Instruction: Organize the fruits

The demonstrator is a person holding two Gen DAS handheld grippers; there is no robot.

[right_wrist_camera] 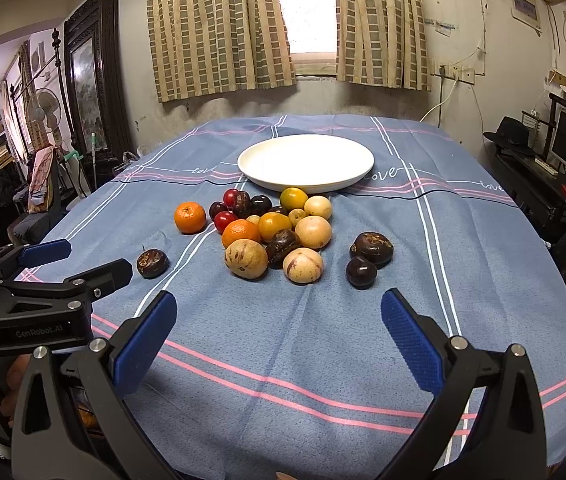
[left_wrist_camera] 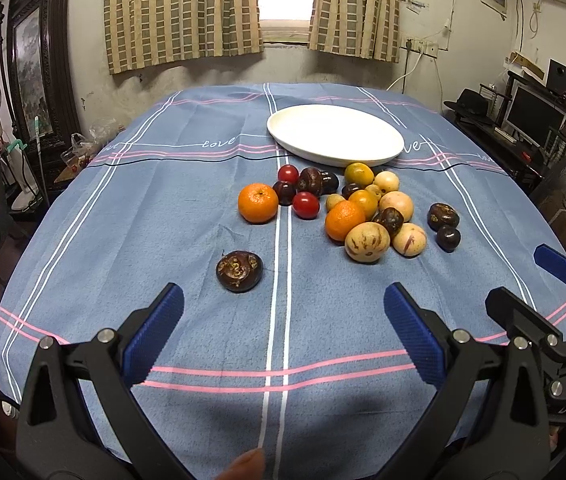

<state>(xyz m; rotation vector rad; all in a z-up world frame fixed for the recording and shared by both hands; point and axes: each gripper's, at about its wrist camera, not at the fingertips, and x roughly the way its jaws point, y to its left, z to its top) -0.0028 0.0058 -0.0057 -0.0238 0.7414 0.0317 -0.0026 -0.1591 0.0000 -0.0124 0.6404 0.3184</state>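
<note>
Both tools are hovering low over the near edge of the desk [left_wrist_camera: 83, 240], each with its blue pads spread wide and nothing between them: the left hand-held gripper [left_wrist_camera: 283, 332] and the right hand-held gripper [right_wrist_camera: 279, 336] are sitting side by side, well short of the fruit. The white plate [right_wrist_camera: 306, 162] is lying empty at the far side, and the fruit pile [right_wrist_camera: 275, 232] is clustering just in front of it, so nothing appears to be sorted yet. One dark brown fruit [left_wrist_camera: 239, 271] is lying alone, apart from the pile, just ahead and slightly left of the left tool's opening; it is roundish, with no clear long axis to line up on. That stray is looking like the nearest pick, and the left tool is plainly the closer one, needing mainly a short forward reach.
</note>
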